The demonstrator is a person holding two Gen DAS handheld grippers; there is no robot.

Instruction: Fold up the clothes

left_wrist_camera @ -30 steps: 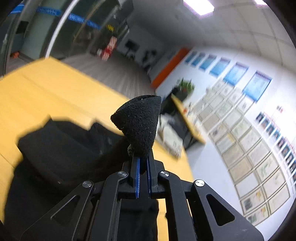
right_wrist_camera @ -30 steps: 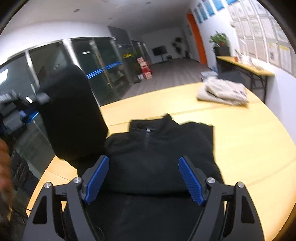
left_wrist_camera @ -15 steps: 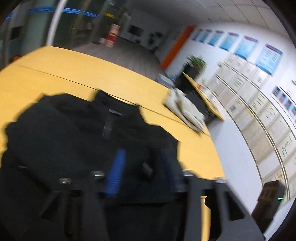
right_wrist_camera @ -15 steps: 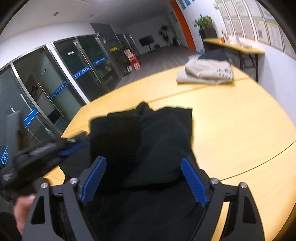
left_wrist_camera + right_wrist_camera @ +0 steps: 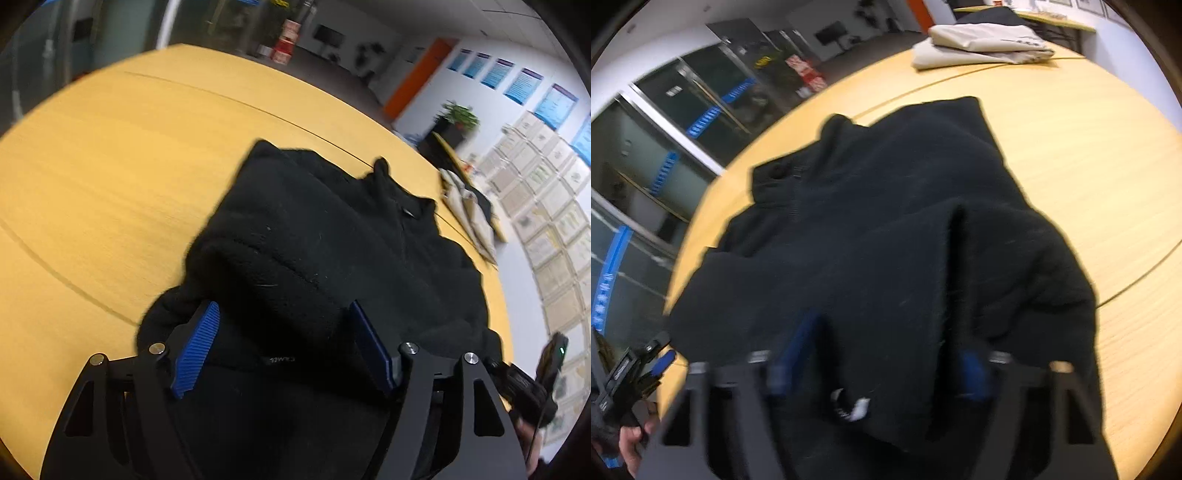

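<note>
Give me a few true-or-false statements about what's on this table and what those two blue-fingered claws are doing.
1. A black fleece lies on a yellow wooden table. True.
2. The fleece's collar lies at the end away from the grippers. True.
3. The left gripper is clamped shut. False: its jaws are opening, with a roll of fleece between them.
4. The folded beige clothes lie on top of the fleece. False: they sit apart, further back on the table.
5. The right gripper points at bare table. False: its jaws are closing around fleece.

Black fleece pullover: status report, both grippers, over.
Left gripper opening, astride black fleece pullover. Right gripper closing around its fabric. Folded beige garment lies apart.
</note>
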